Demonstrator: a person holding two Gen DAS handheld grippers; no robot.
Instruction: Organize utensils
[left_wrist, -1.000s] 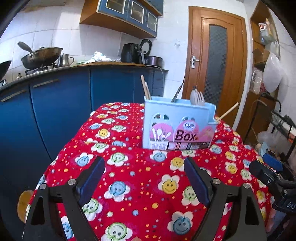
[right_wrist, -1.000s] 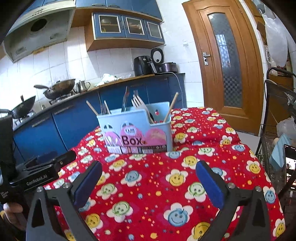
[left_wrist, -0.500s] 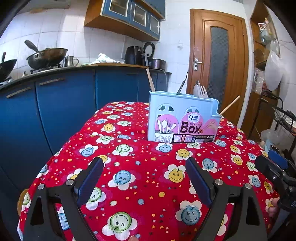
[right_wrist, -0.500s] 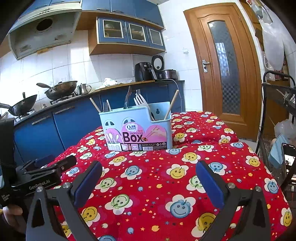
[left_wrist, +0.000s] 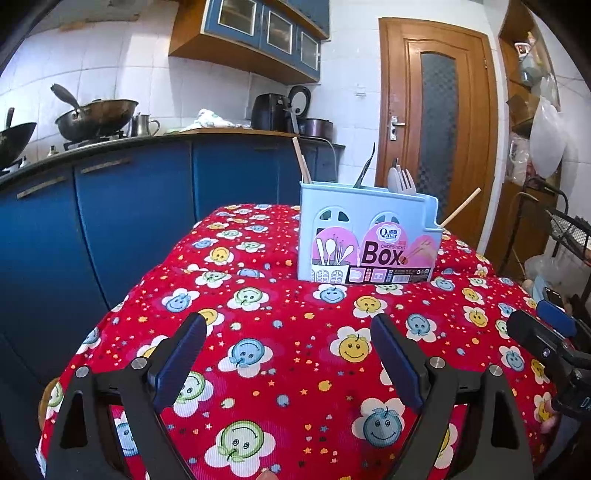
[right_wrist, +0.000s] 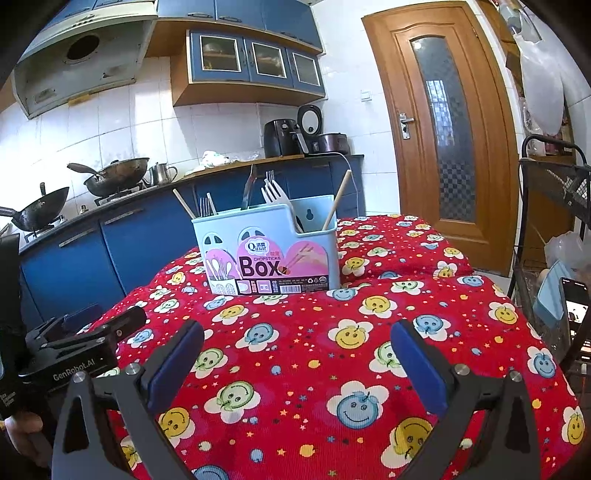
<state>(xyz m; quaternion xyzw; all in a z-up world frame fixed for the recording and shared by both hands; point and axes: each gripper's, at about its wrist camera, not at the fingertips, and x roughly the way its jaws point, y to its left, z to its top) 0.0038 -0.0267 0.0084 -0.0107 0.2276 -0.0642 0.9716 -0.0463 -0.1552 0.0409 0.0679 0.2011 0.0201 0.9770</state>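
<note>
Open run of red tablecloth (left_wrist: 295, 354) lies between both grippers and the utensil box (left_wrist: 365, 236); nothing stands on it. The box sits upright at the far middle of the table. Above its rim project chopsticks (right_wrist: 334, 206), a white fork (right_wrist: 275, 192) and dark tongs (right_wrist: 249, 186), some leaning outward, obstructing approach from above. Cloth is free to either side of the box. Blue cabinets (left_wrist: 110, 221) close off the left, beyond the table edge. A wire rack (right_wrist: 554, 206) stands near the right edge.
</note>
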